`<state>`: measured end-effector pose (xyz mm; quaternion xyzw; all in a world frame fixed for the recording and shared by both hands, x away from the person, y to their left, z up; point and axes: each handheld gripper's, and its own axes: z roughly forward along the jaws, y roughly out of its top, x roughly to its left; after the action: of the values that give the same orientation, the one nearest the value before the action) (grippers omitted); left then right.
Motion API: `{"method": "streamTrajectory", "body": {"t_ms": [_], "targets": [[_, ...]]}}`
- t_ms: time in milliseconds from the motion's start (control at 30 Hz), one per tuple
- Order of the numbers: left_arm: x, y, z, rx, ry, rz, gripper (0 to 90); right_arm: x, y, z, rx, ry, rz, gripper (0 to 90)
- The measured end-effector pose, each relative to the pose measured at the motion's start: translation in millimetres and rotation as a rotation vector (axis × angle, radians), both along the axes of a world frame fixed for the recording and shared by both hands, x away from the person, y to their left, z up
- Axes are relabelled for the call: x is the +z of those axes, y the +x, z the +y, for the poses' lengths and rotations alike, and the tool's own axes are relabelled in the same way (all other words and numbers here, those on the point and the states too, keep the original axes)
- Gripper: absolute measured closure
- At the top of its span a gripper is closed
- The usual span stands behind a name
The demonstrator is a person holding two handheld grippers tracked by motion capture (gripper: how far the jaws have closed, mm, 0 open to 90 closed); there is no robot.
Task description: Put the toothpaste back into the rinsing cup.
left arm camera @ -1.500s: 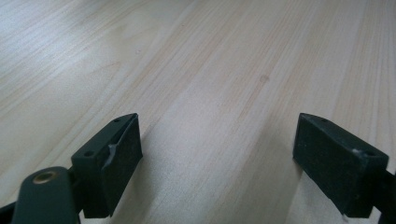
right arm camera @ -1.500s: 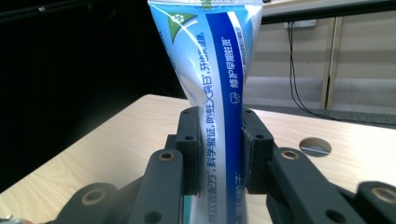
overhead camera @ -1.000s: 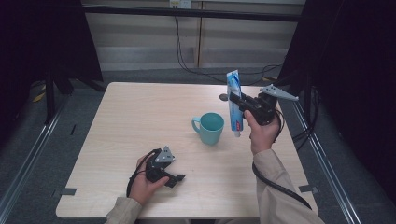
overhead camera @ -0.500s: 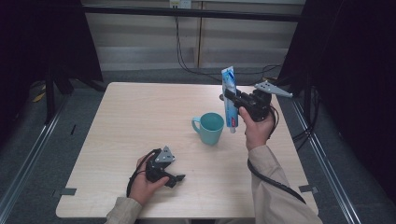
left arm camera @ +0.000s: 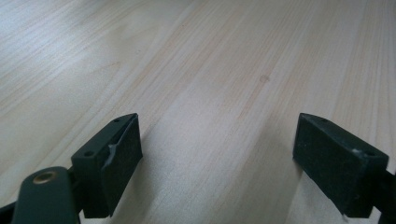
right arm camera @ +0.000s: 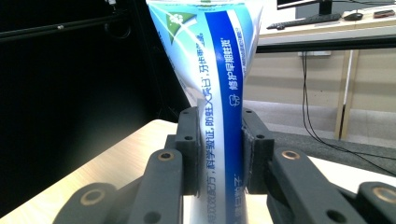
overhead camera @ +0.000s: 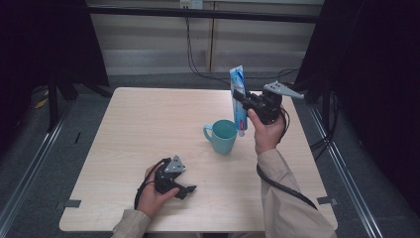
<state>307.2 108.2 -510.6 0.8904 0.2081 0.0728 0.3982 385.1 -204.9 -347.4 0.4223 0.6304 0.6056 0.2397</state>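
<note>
Right gripper (overhead camera: 241, 100) clamps an upright tube (overhead camera: 238, 94), long axis vertical, cap down just beside the mug (overhead camera: 223, 136). Left gripper (left arm camera: 217, 163) rests spread apart on the table (overhead camera: 148, 119).

Cup (overhead camera: 222, 136) mid-table (overhead camera: 148, 129) — tube (overhead camera: 238, 96) upright just right of it.

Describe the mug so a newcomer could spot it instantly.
Start at the light wooden table, then look right of its centre. The mug stands upright there, teal, its handle pointing left. It stands just left of the blue-and-white tube held upright in the right tongs.
</note>
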Motion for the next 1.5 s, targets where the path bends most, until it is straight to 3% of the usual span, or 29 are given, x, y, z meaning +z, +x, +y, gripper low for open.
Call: {"method": "streamTrajectory", "body": {"t_ms": [1167, 1500], "targets": [[0.4, 0.3, 0.4, -0.006, 0.008, -0.002, 15.1, -12.3, 17.6, 17.3, 0.012, -0.021, -0.015, 73.0], [0.0, 0.0, 0.0, 0.000, 0.000, 0.000, 15.1, -23.2, 21.6, 23.9, 0.019, -0.023, -0.007, 72.8]]}}
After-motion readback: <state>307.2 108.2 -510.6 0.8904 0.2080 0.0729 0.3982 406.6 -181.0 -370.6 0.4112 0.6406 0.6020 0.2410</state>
